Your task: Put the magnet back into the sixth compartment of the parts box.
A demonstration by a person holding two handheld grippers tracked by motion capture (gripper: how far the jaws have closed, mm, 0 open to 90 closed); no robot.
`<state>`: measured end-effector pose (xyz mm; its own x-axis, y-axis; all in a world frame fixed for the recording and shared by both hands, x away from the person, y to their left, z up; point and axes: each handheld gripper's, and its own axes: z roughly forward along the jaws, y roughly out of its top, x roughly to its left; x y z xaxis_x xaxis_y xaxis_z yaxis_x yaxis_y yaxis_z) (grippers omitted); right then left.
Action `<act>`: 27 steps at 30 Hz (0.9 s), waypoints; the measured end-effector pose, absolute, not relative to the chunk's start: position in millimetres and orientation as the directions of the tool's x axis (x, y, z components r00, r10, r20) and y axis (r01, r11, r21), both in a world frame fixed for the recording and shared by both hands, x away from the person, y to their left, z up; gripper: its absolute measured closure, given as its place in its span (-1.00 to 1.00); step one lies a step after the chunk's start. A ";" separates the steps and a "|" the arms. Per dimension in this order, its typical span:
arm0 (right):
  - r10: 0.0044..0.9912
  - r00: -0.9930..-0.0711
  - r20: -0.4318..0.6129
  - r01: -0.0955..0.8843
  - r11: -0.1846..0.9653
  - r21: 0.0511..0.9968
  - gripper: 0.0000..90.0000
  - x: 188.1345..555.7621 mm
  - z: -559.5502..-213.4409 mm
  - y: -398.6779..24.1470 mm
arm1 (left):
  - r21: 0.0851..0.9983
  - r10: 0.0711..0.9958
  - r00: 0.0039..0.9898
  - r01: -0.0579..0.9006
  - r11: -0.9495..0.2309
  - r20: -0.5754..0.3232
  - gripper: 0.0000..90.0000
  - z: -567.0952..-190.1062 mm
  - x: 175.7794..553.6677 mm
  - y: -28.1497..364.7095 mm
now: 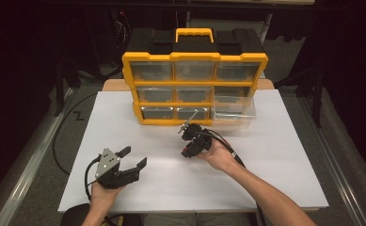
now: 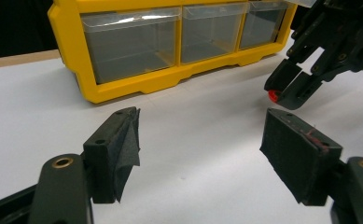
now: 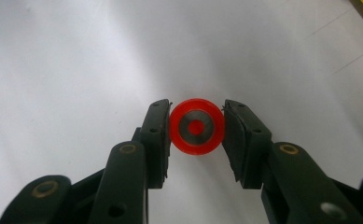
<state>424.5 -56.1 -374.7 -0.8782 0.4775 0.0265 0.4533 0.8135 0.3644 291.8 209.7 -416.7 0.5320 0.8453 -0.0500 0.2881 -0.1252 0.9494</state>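
Note:
A small red wheel [image 3: 197,127] with a grey metal hub sits pinched between the pads of my right gripper [image 3: 197,130], held above the white table. In the high view that right gripper [image 1: 188,151] points down near the table's middle, in front of the yellow drawer organizer [image 1: 194,87]. From the left gripper view the red wheel [image 2: 273,95] peeks out at the right gripper's tip. My left gripper [image 1: 134,157] rests low at the front left, its jaws wide apart with nothing between them; its pads [image 2: 125,140] show worn black tape.
The organizer has several clear drawers in a yellow frame with a yellow handle [image 1: 194,34]. One clear drawer [image 1: 234,112] at its lower right is pulled out over the white table [image 1: 265,160]. Cables trail from both grippers.

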 end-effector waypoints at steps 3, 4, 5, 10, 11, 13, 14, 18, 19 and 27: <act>0.466 -0.885 0.020 0.440 0.821 0.365 0.44 420.7 -370.4 -58.8 | 0.950 0.846 0.531 0.287 -0.122 -0.052 -0.38 -416.7 291.8 210.1; 0.461 -0.887 0.019 0.435 0.822 0.368 0.44 419.4 -368.9 -60.0 | 0.950 0.847 0.529 0.287 -0.119 -0.054 -0.38 -416.8 291.8 210.0; 0.460 -0.888 0.018 0.433 0.822 0.371 0.44 417.6 -366.9 -61.1 | 0.951 0.847 0.528 0.287 -0.119 -0.054 -0.38 -416.8 291.9 210.3; 0.448 -0.894 0.011 0.416 0.822 0.390 0.44 409.5 -356.0 -68.5 | 0.950 0.849 0.525 0.288 -0.117 -0.054 -0.38 -416.9 292.6 210.9; 0.446 -0.895 0.011 0.414 0.821 0.394 0.44 408.0 -353.7 -70.2 | 0.950 0.849 0.525 0.288 -0.118 -0.054 -0.38 -417.0 292.5 210.6; 0.448 -0.894 0.008 0.415 0.820 0.393 0.44 404.0 -346.8 -75.3 | 0.950 0.848 0.527 0.288 -0.123 -0.050 -0.38 -417.0 292.4 210.3; 0.448 -0.894 0.006 0.414 0.820 0.395 0.44 402.8 -344.8 -77.0 | 0.949 0.848 0.527 0.288 -0.124 -0.050 -0.38 -417.0 292.4 210.2; 0.451 -0.892 0.001 0.414 0.818 0.398 0.44 399.5 -338.7 -83.5 | 0.950 0.849 0.525 0.289 -0.120 -0.052 -0.38 -417.0 292.4 210.4; 0.454 -0.891 0.001 0.417 0.818 0.396 0.44 398.9 -337.1 -85.2 | 0.950 0.850 0.523 0.290 -0.117 -0.055 -0.38 -417.0 292.5 210.4; 0.459 -0.888 -0.002 0.419 0.812 0.406 0.44 395.8 -325.3 -96.2 | 0.949 0.851 0.522 0.292 -0.121 -0.052 -0.38 -417.2 292.7 210.4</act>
